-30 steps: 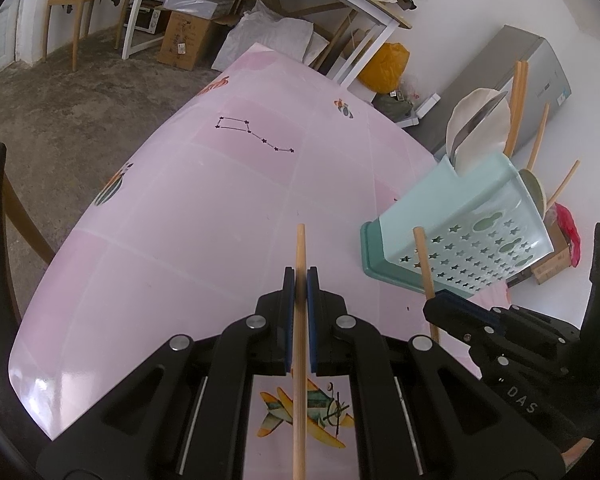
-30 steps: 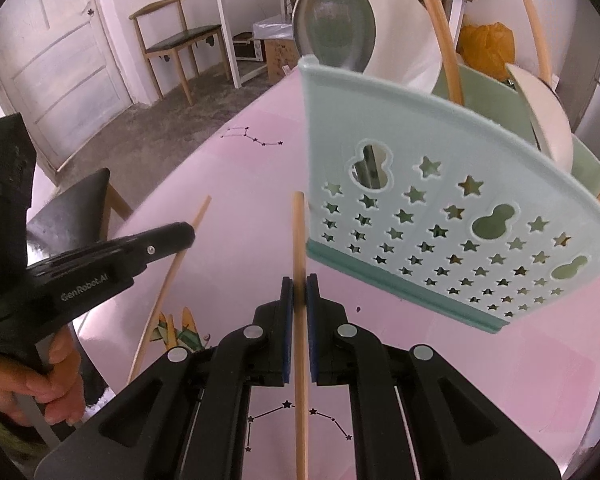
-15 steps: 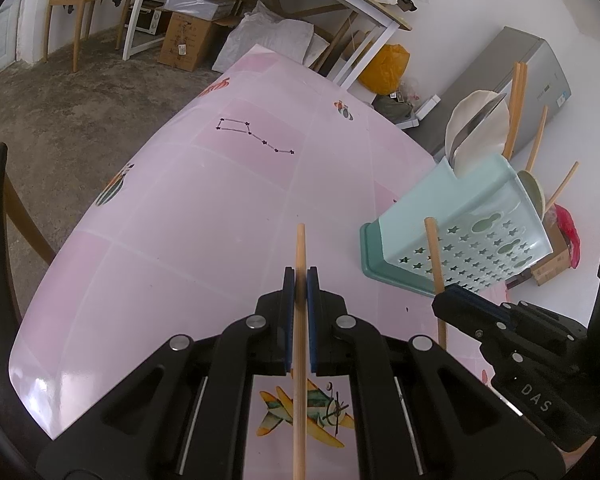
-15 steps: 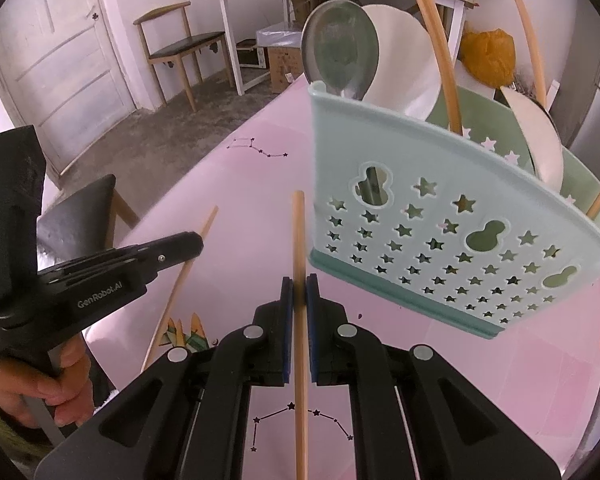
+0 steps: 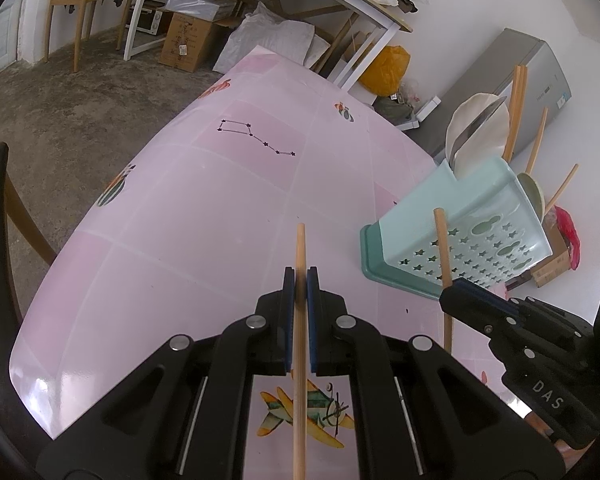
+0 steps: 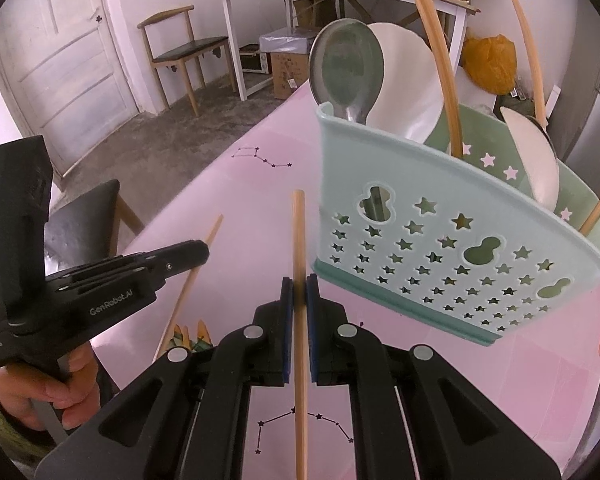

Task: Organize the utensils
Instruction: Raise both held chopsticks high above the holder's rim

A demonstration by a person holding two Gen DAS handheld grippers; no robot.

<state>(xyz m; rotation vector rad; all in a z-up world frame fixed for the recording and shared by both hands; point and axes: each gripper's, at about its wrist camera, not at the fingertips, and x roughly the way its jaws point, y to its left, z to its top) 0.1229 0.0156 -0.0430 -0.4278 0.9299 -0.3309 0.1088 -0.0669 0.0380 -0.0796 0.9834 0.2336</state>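
Left gripper pinching left chopstick, right gripper pinching right chopstick, both above pink table. Beyond, far right, mint utensil holder with spoons and more chopsticks.
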